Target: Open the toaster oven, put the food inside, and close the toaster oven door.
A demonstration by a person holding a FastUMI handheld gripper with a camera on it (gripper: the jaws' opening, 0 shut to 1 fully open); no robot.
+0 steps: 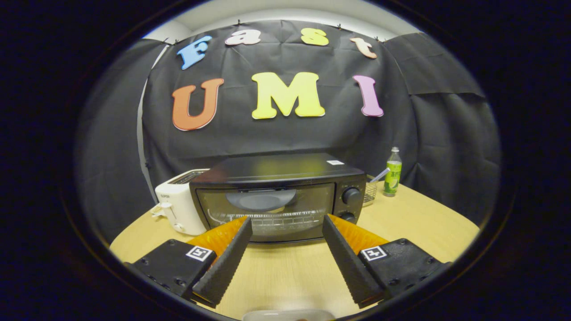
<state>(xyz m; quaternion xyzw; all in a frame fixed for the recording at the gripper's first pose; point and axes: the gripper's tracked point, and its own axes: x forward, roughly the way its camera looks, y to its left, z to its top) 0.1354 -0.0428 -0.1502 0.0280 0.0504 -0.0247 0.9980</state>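
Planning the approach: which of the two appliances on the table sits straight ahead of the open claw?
The black toaster oven, glass door shut, beyond the open claw; the white toaster stands beside it.

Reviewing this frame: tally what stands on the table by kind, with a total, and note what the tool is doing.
Toaster oven, door shut: 1
White pop-up toaster: 1
Wire basket: 1
Green bottle: 1
Pale item at the near table edge, too cut off to identify: 1
Total: 5
The tool is open, holding nothing, fingers aimed at the oven door.
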